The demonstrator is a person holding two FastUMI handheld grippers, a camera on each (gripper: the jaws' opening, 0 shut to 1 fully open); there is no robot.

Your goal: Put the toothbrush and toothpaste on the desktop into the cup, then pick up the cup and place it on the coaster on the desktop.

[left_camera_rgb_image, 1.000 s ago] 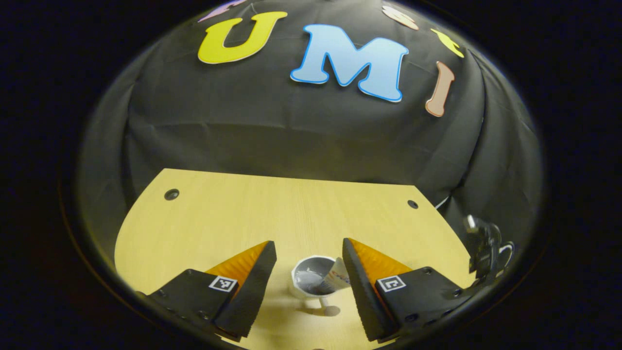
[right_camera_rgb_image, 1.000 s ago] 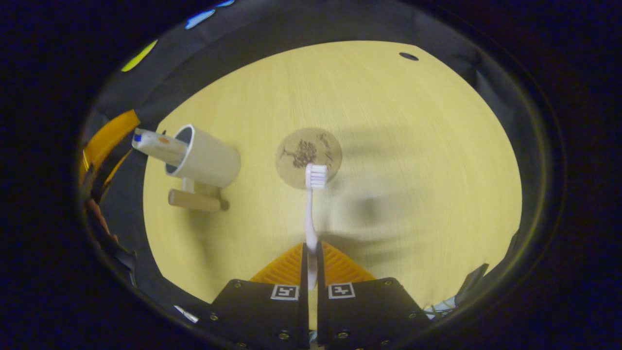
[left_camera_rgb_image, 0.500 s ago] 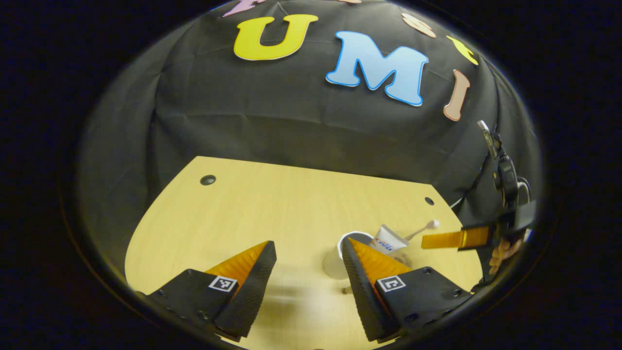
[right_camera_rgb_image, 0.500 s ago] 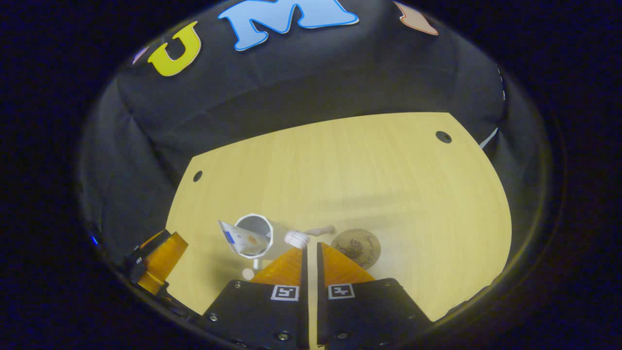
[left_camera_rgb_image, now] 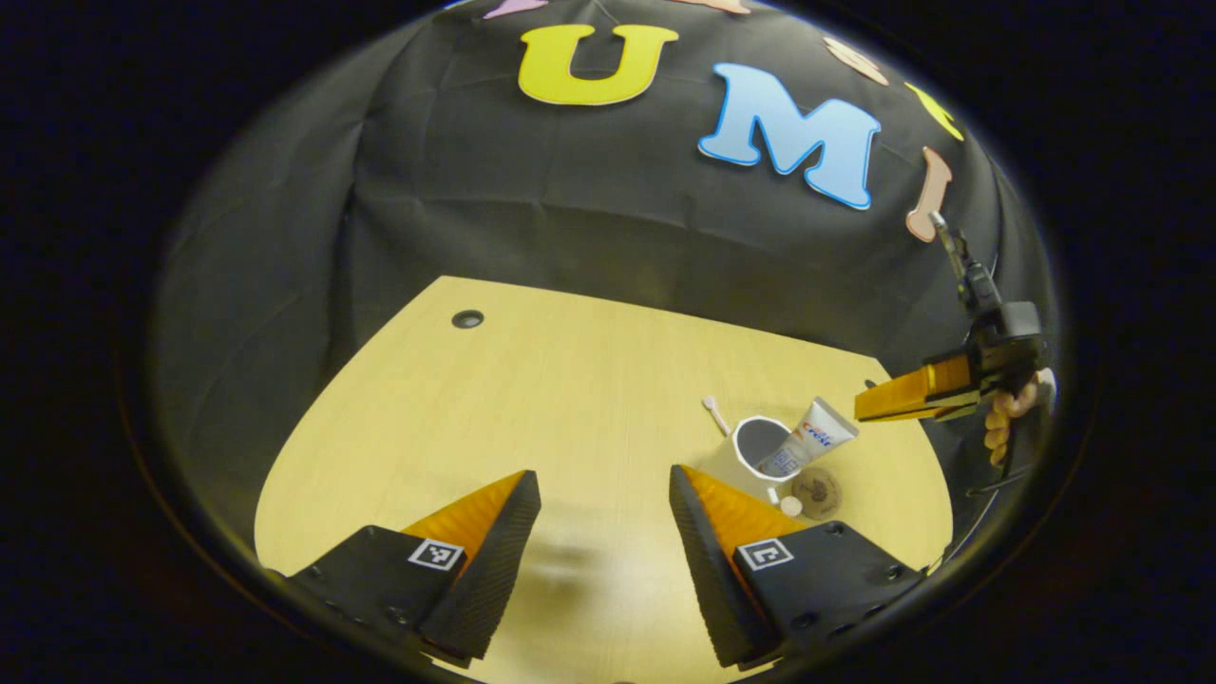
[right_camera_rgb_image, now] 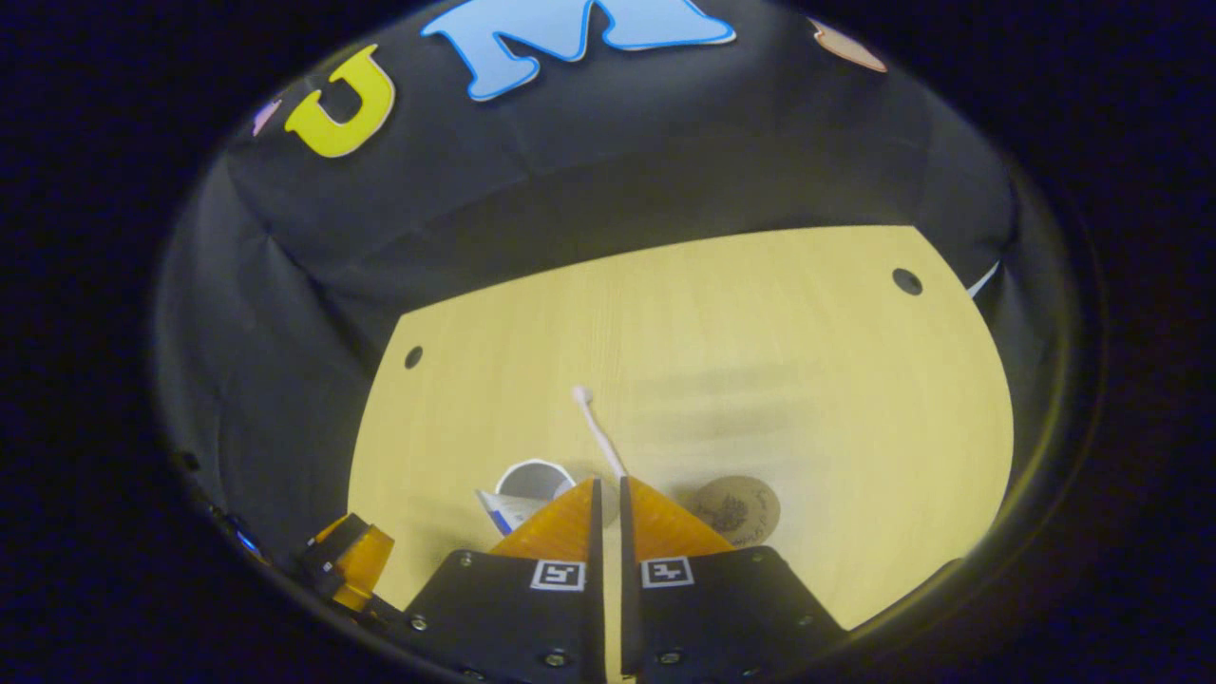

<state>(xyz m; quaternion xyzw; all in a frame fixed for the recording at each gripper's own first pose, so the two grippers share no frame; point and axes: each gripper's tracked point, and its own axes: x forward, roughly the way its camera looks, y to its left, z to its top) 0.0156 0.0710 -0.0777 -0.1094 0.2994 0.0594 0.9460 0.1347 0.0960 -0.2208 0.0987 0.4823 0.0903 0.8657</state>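
A white cup (left_camera_rgb_image: 736,463) stands on the table with the toothpaste tube (left_camera_rgb_image: 809,439) leaning out of it. The cork coaster (left_camera_rgb_image: 816,492) lies just right of it. A white toothbrush (left_camera_rgb_image: 714,415) pokes out beyond the cup's far side, head away; whether its lower end is in the cup I cannot tell. My left gripper (left_camera_rgb_image: 601,475) is open and holds nothing, left of the cup. My right gripper (left_camera_rgb_image: 860,413) hovers over the tube's end. In the right gripper view my right gripper (right_camera_rgb_image: 608,481) is shut, with the toothbrush (right_camera_rgb_image: 597,429), cup (right_camera_rgb_image: 535,478) and coaster (right_camera_rgb_image: 734,508) beyond it.
The pale wooden table (left_camera_rgb_image: 532,380) has cable holes (left_camera_rgb_image: 466,318) near its far corners and black cloth behind. A hand (left_camera_rgb_image: 997,427) holds the right gripper at the right edge. The left gripper (right_camera_rgb_image: 347,560) sits low at the left in the right gripper view.
My left gripper has drawn away to the left, so the cup sits farther right. The toothbrush head, earlier at my right fingertips, now lies farther out beyond the cup. The right gripper rose.
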